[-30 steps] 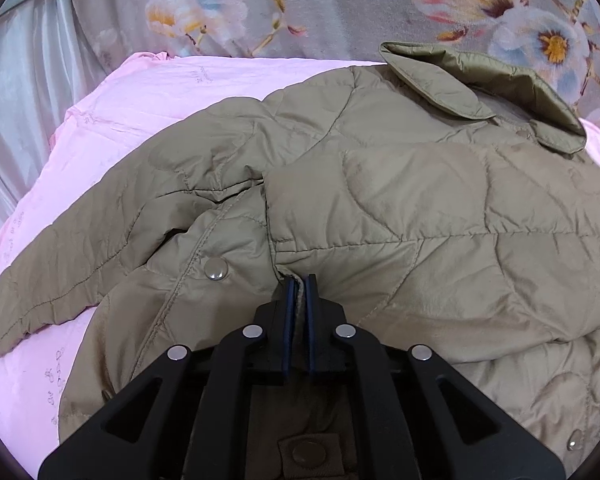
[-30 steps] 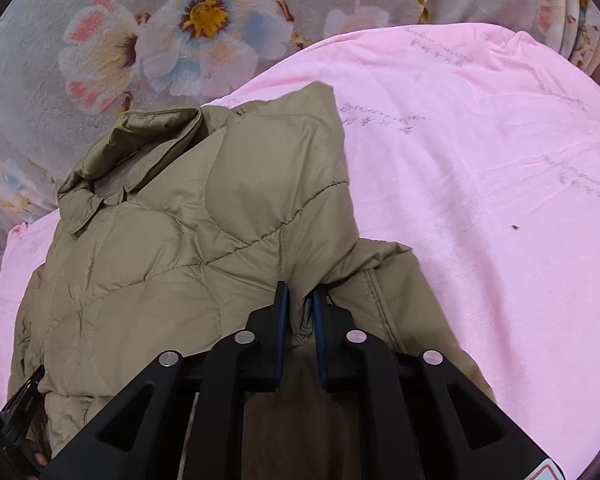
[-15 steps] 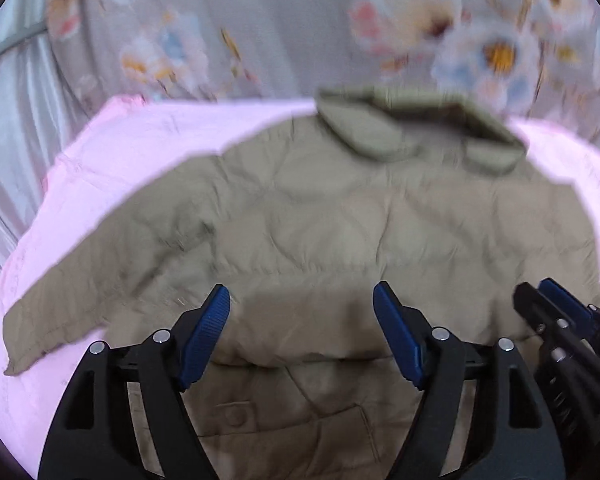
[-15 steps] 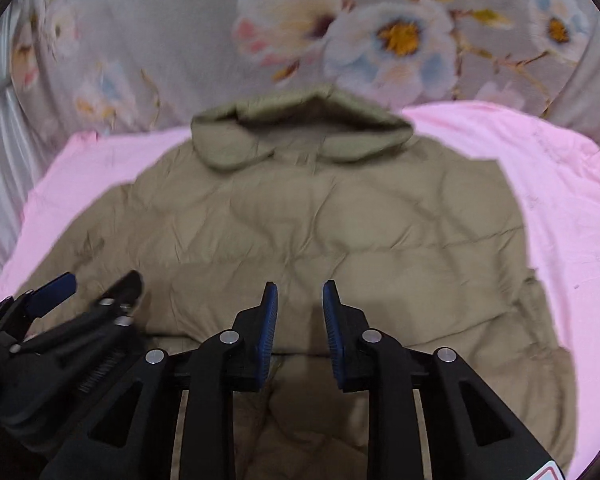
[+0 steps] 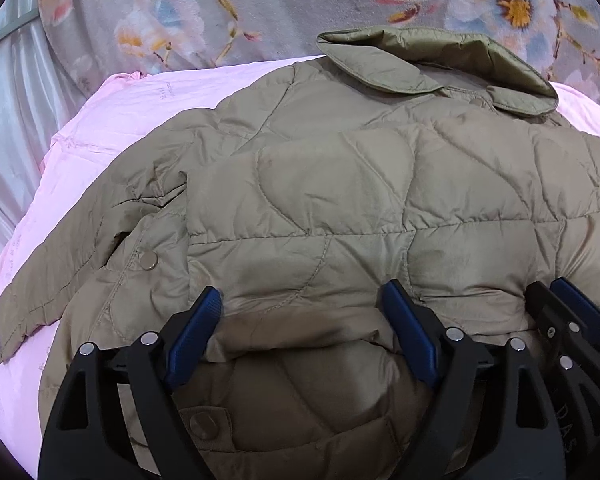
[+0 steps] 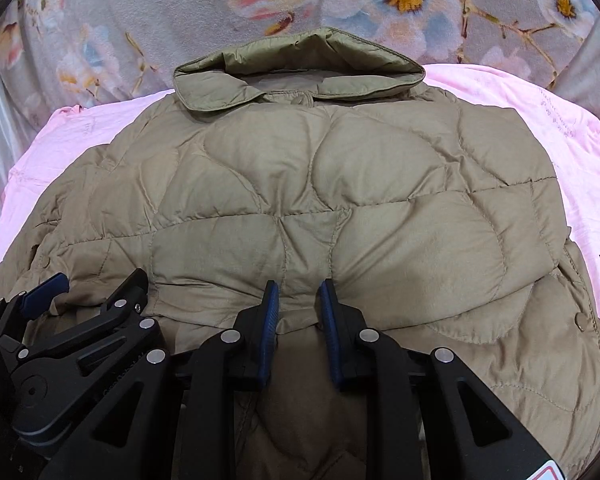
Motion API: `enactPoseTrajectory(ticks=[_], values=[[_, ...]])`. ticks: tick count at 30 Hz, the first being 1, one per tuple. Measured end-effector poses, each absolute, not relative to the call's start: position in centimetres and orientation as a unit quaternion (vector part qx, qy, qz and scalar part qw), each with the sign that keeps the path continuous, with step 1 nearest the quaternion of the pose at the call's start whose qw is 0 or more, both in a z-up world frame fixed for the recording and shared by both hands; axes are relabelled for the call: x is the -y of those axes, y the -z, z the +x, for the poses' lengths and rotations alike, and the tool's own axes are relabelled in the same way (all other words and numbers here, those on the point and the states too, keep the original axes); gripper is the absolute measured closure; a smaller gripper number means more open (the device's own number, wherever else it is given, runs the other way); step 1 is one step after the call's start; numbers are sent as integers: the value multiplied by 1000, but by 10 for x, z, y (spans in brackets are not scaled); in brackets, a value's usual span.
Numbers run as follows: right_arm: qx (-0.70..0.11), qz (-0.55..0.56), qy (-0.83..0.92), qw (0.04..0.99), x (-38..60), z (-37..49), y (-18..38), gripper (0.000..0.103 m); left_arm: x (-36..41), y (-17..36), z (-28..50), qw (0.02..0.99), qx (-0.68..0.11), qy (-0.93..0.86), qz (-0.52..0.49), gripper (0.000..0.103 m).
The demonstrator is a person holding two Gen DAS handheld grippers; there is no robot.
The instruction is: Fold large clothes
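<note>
Jacket (image 5: 340,184), olive and quilted, spread flat on pink sheet (image 5: 148,116), collar (image 5: 432,68) at far end against flowered blanket (image 5: 260,12). Lower part folded up over the body, fold edge lying just ahead of both claws. One sleeve (image 5: 60,272) stretched out to the left across the pink sheet, cuff near the sheet's near edge. Metal snap (image 5: 148,260) showing on the left front panel, another snap (image 5: 203,424) on a tab between the left claw's arms.

Left claw (image 5: 300,316) spread wide, blue pads (image 5: 196,332) well apart, hovering low over the fold edge, pinching nothing. Contact with the cloth hard to judge. Right claw (image 5: 576,312) visible at the right edge of the left view, just beside the left one.

From the right view: same jacket (image 6: 340,200), collar (image 6: 300,72) centred at the top, pink sheet (image 6: 580,140) showing on both sides. Right claw (image 6: 299,304) parted only a little, narrow gap between blue pads (image 6: 270,320), nothing gripped, tips just at the fold edge. Left claw (image 6: 88,288) at the lower left, near the jacket's left side. Snap (image 6: 580,320) on the right edge of the jacket.

Faint grey writing printed on the pink sheet, too small to read. Partial letters on the right claw's body in the left view, not legible. Corner of a red and white sticker (image 6: 548,474) at the bottom right of the right view, unreadable.
</note>
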State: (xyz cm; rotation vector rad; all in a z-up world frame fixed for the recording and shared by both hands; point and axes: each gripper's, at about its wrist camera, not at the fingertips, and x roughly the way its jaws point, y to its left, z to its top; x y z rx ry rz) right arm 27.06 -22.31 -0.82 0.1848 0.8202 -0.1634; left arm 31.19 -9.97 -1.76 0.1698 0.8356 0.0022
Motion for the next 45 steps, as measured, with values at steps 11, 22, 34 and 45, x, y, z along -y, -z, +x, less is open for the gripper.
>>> enactPoseTrajectory(ticks=[11,22,34,45], values=[[-373,139,57,916,236,255,6,80,40,-12,274,922,-386,12,-37,12],[-382,111,70,915,228,254,5,68,-80,-9,234,896,-428,-33,-112,10],[-314,112,70,940,208,180,-20,47,-267,-4,237,845,-419,-165,-289,10],[-322,99,81,938,192,163,-15,45,-302,2,253,817,-424,-180,-346,22]])
